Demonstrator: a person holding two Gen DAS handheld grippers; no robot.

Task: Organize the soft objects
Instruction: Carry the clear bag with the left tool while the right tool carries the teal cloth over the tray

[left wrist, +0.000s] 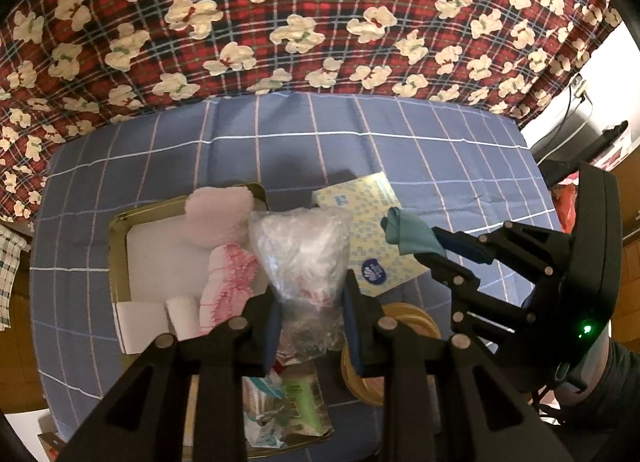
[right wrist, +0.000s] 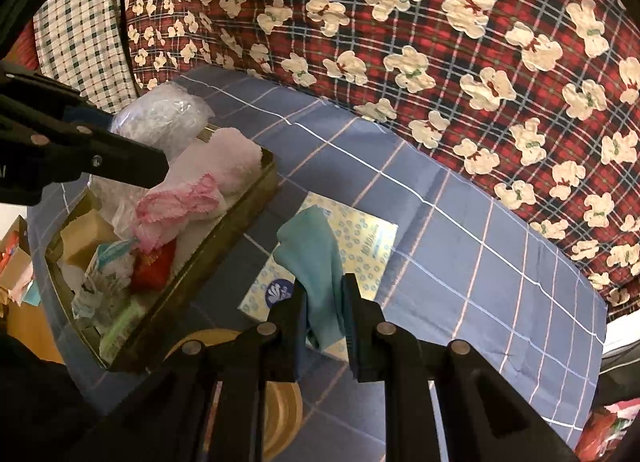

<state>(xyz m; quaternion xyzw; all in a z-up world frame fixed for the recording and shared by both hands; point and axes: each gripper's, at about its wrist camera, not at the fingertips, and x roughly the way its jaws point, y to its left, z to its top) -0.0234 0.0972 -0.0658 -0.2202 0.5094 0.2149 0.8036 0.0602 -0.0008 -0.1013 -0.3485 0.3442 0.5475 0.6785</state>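
Observation:
My left gripper (left wrist: 309, 294) is shut on a crumpled clear plastic bag (left wrist: 302, 250), which it holds above a gold metal tin (left wrist: 116, 262). In the tin lie a fluffy pale pink cloth (left wrist: 220, 214), a pink and white frilly cloth (left wrist: 226, 286), white rolls (left wrist: 182, 314) and packets. My right gripper (right wrist: 325, 286) is shut on a teal cloth (right wrist: 316, 258), which hangs over a yellow tissue pack (right wrist: 368, 250). The right gripper (left wrist: 424, 244) and its teal cloth (left wrist: 404, 230) also show in the left wrist view. The tin (right wrist: 236, 218) sits left of the tissue pack in the right wrist view.
All of this rests on a blue checked sheet (left wrist: 400, 154) on a bed, beside a red plaid blanket with white bears (left wrist: 304, 14). A roll of tan tape (left wrist: 404, 318) lies below the tissue pack (left wrist: 372, 234). A cable and dark objects stand at the far right (left wrist: 576, 130).

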